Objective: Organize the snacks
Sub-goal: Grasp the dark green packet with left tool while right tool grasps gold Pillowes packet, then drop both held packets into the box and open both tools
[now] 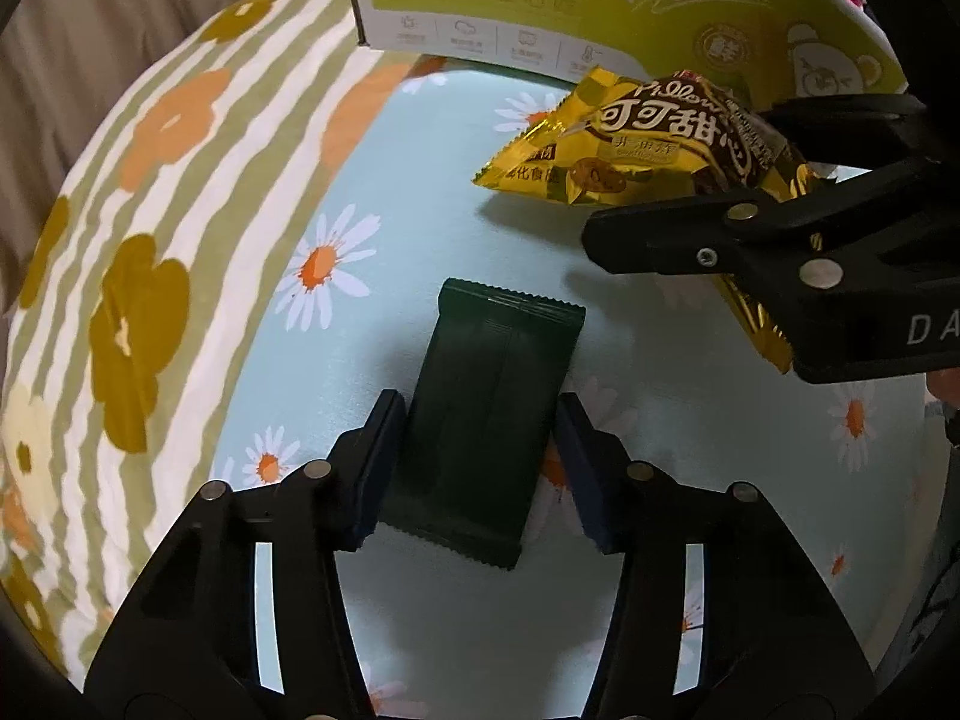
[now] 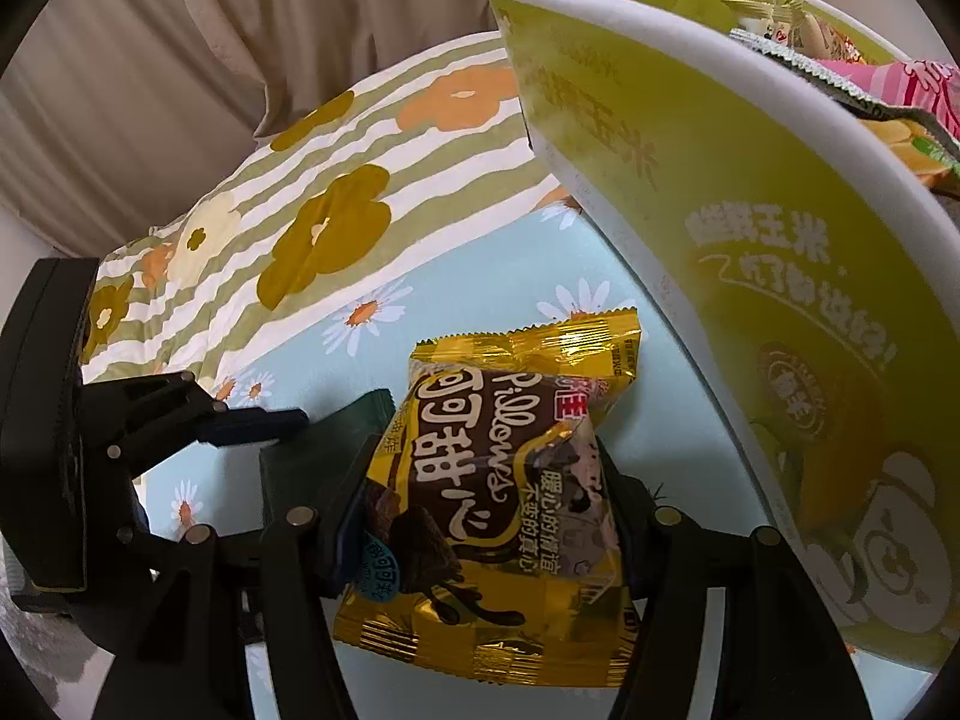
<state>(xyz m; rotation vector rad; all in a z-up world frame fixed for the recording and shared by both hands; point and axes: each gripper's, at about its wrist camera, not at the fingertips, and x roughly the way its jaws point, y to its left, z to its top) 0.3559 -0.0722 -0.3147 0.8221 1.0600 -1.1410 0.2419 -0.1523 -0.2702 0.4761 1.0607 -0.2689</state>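
Straddling the dark green packet point(image 1: 492, 420) lying flat on the daisy cloth point(image 1: 420, 180), your left gripper point(image 1: 474, 468) is open; close evenly on its long edges. Your right gripper point(image 2: 480, 516) pinches the gold snack bag point(image 2: 504, 480); lift it over the box point(image 2: 690, 240) rim.

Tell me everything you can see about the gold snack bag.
The gold snack bag is a puffed foil pillow pack, shiny yellow-gold with a brown panel, white Chinese characters and the word "Pillows". Its end seams are crimped and serrated. The right gripper is shut on it, fingers pressing its two sides, holding it lifted above the daisy-print cloth. It hangs beside the yellow-green cardboard box, not yet in it, with the dark green packet lying lower down toward the left gripper.
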